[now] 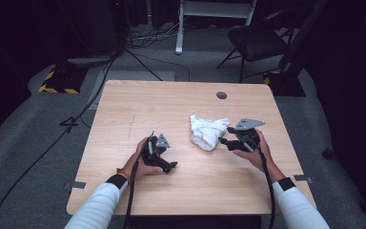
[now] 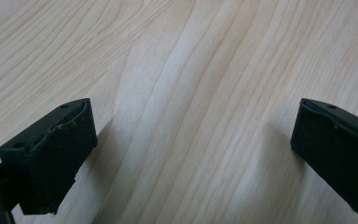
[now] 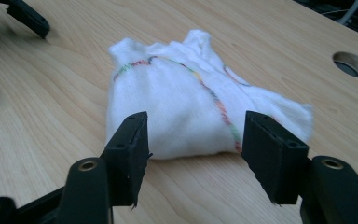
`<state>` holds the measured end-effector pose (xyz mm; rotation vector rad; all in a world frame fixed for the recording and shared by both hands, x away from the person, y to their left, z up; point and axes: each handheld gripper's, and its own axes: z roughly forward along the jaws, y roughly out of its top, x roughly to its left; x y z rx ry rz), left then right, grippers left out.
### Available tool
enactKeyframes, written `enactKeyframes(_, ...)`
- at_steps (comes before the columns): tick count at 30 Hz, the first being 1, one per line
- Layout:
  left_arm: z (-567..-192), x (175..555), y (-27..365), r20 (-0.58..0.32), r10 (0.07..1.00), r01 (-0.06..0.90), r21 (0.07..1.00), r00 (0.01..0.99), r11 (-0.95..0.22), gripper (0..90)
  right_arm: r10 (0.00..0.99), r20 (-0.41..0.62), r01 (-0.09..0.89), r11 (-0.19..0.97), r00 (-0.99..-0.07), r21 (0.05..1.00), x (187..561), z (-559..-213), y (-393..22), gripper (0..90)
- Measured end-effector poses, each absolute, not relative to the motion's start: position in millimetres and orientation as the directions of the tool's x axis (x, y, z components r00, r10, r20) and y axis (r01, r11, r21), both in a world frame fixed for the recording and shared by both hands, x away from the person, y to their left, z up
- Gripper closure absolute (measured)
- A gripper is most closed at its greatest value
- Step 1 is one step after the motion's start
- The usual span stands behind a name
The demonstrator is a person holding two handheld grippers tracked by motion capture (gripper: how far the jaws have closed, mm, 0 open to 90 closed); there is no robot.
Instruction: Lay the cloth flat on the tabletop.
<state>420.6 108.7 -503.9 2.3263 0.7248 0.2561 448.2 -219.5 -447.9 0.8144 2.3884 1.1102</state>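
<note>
A crumpled white cloth (image 1: 208,131) with a rainbow-coloured stitched line lies right of the middle of the wooden table (image 1: 124,109). My right gripper (image 1: 224,141) is just to its right, pointing left at it. In the right gripper view the cloth (image 3: 182,107) lies just beyond the tips of the right gripper (image 3: 193,144), whose jaws stand apart and touch nothing. My left gripper (image 1: 170,166) rests low over the table, left of the cloth. In the left gripper view the left gripper (image 2: 191,158) is wide open over bare wood.
A round cable hole (image 1: 221,95) sits near the table's far edge, seen also as the hole (image 3: 352,64) beyond the cloth. On the floor behind the table are a black chair (image 1: 257,40), cables (image 1: 143,59) and a white stand (image 1: 178,28).
</note>
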Motion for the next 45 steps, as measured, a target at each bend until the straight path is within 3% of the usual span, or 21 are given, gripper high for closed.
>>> enactKeyframes(2, -503.7, 423.7, 101.9, -0.017, 0.558, 0.424, 0.669, 0.830, -0.611, 1.5, 0.637, -0.095, 0.341, 0.526, -0.765, 0.779, 450.7, -451.0, -210.0, 41.3)
enactKeyframes(8, -501.8, 434.1, 83.7, -0.016, 0.549, 0.408, 0.688, 0.836, -0.600, 16.2, 0.611, -0.097, 0.327, 0.544, -0.786, 0.773, 455.1, -457.1, -187.1, 41.2)
enactKeyframes(18, -494.5, 463.8, 49.8, -0.051, 0.553, 0.409, 0.730, 0.831, -0.548, 26.0, 0.593, -0.120, 0.316, 0.577, -0.796, 0.754, 451.8, -459.6, -175.2, 42.3)
enactKeyframes(20, -494.9, 470.9, 45.6, -0.061, 0.555, 0.413, 0.736, 0.830, -0.536, 29.6, 0.593, -0.132, 0.321, 0.594, -0.795, 0.737, 452.8, -465.8, -173.7, 46.9)
enactKeyframes(21, -495.9, 473.9, 43.3, -0.061, 0.556, 0.411, 0.739, 0.829, -0.533, 33.4, 0.599, -0.144, 0.322, 0.600, -0.788, 0.732, 453.6, -468.4, -175.5, 54.1)
enactKeyframes(23, -497.4, 479.9, 39.3, -0.088, 0.550, 0.424, 0.740, 0.830, -0.522, 33.4, 0.602, -0.138, 0.324, 0.591, -0.786, 0.739, 454.0, -468.4, -177.6, 58.3)
enactKeyframes(24, -498.4, 482.6, 37.6, -0.099, 0.544, 0.424, 0.747, 0.833, -0.512, 40.8, 0.607, -0.137, 0.323, 0.584, -0.782, 0.744, 454.4, -467.1, -181.9, 69.2)
enactKeyframes(26, -500.0, 486.7, 33.8, -0.115, 0.530, 0.427, 0.743, 0.840, -0.515, 44.5, 0.607, -0.138, 0.322, 0.585, -0.783, 0.745, 454.0, -466.7, -183.8, 73.5)
enactKeyframes(27, -499.8, 487.6, 32.1, -0.109, 0.527, 0.423, 0.739, 0.843, -0.525, 55.9, 0.607, -0.150, 0.314, 0.588, -0.780, 0.745, 453.1, -465.8, -187.7, 78.8)
enactKeyframes(32, -492.7, 485.2, 35.0, -0.072, 0.505, 0.386, 0.739, 0.860, -0.553, 72.8, 0.629, -0.152, 0.312, 0.563, -0.762, 0.765, 451.1, -461.0, -196.4, 81.2)
enactKeyframes(37, -478.6, 474.9, 40.5, -0.035, 0.483, 0.344, 0.746, 0.875, -0.570, 78.0, 0.671, -0.146, 0.314, 0.514, -0.727, 0.798, 445.6, -448.1, -212.9, 81.8)
enactKeyframes(45, -464.8, 451.7, 46.7, 0.018, 0.446, 0.291, 0.736, 0.895, -0.612, 78.7, 0.686, -0.103, 0.355, 0.491, -0.720, 0.795, 433.2, -445.2, -229.8, 81.3)
